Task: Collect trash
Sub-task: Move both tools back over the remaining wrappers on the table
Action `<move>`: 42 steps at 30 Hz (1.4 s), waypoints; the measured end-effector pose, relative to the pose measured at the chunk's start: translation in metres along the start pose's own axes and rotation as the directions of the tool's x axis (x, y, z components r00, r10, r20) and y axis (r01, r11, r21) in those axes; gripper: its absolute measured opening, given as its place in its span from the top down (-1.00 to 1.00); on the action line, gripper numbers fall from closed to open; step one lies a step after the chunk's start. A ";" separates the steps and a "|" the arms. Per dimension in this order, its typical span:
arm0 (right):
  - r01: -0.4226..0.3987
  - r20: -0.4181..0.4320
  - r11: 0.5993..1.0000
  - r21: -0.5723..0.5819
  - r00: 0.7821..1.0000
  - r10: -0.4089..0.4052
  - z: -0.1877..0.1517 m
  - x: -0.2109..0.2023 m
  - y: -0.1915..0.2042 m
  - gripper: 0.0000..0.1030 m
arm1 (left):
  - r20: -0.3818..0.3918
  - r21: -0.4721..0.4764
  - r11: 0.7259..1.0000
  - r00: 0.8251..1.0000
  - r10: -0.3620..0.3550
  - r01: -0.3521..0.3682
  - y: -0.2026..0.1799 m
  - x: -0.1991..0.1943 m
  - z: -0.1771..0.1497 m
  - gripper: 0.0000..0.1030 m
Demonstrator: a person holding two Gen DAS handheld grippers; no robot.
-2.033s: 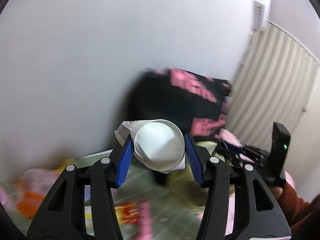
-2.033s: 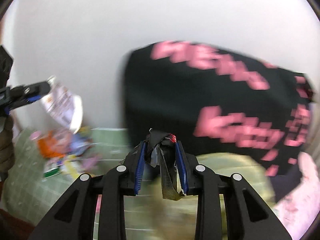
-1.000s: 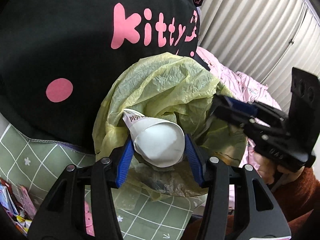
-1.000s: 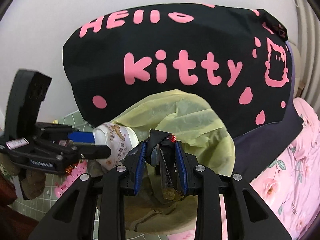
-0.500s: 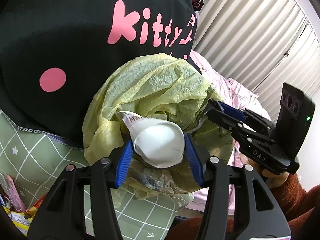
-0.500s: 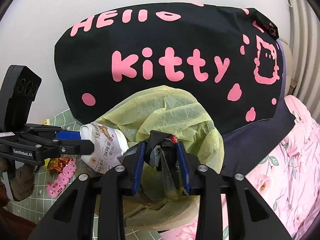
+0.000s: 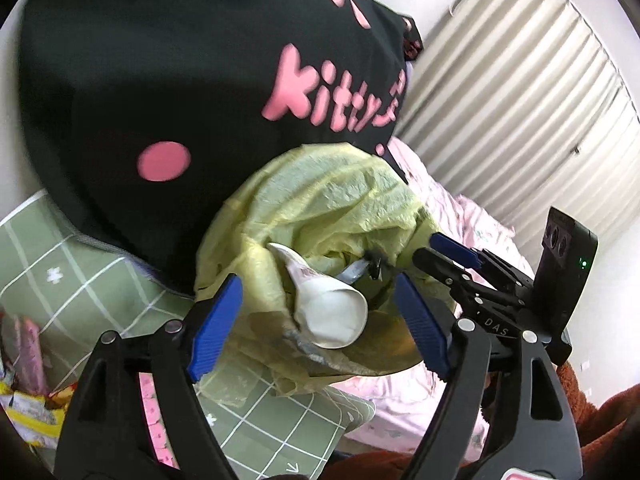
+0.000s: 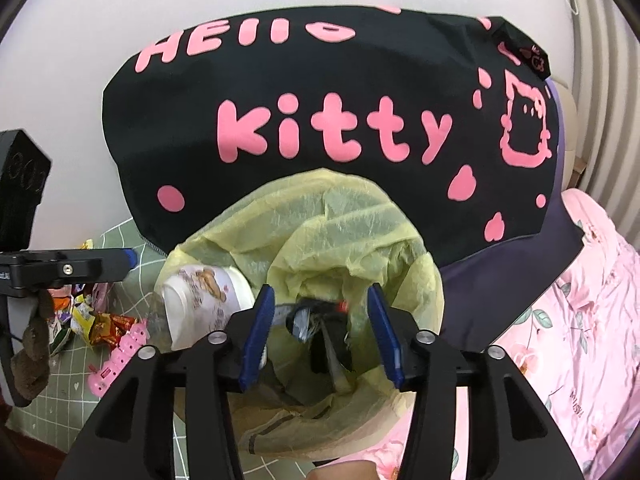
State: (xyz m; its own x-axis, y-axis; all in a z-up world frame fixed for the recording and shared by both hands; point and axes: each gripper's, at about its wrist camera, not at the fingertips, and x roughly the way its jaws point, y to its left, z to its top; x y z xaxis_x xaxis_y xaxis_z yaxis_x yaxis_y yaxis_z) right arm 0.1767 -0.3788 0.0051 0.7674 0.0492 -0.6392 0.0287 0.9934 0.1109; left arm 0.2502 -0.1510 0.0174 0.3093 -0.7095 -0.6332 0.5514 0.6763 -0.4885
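Between left gripper (image 7: 318, 326) pads, untouched: paper cup (image 7: 328, 314).

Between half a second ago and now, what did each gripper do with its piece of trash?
Both let go. The left gripper is opening, its pads off the white paper cup, which tips into the yellow bag. The right gripper is opening too; the dark wrapper drops loose between its fingers. Bag and black pillow stayed put.
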 end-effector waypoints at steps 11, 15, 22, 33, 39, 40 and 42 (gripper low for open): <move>-0.110 0.041 0.988 -0.111 0.992 0.116 0.018 -0.002 0.052 0.00 | 0.100 -0.129 0.984 0.986 0.136 -0.123 0.053 -0.060 -0.031 -0.53; -0.161 0.033 0.973 -0.163 0.985 0.168 0.023 0.006 0.086 0.00 | 0.139 -0.162 0.952 0.950 0.281 -0.259 0.072 -0.092 -0.055 -0.53; -0.249 -0.006 0.936 -0.249 0.967 0.256 0.022 0.025 0.150 0.00 | 0.214 -0.387 0.800 0.799 0.561 -0.458 0.134 -0.177 -0.112 -0.53; -0.365 -0.099 0.856 -0.365 0.930 0.354 0.010 0.049 0.239 0.00 | 0.119 -0.622 0.597 0.692 0.712 -0.507 0.206 -0.239 -0.190 -0.53; -0.373 -0.124 0.845 -0.383 0.927 0.353 0.008 0.057 0.253 0.00 | 0.067 -0.668 0.569 0.723 0.688 -0.480 0.217 -0.227 -0.212 -0.55; -0.380 -0.133 0.843 -0.380 0.925 0.357 0.007 0.058 0.254 0.00 | 0.068 -0.670 0.571 0.727 0.683 -0.474 0.217 -0.226 -0.212 -0.57; -0.387 -0.144 0.839 -0.383 0.922 0.360 0.005 0.061 0.256 0.00 | 0.071 -0.669 0.576 0.731 0.679 -0.469 0.218 -0.226 -0.212 -0.58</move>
State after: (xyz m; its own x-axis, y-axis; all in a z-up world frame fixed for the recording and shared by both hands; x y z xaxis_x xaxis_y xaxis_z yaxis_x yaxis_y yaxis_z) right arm 0.2340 -0.1221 -0.0017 0.6255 0.4176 -0.6590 -0.5182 0.8539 0.0493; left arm 0.1361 0.1986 -0.0728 0.6556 -0.0739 -0.7514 -0.3459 0.8552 -0.3859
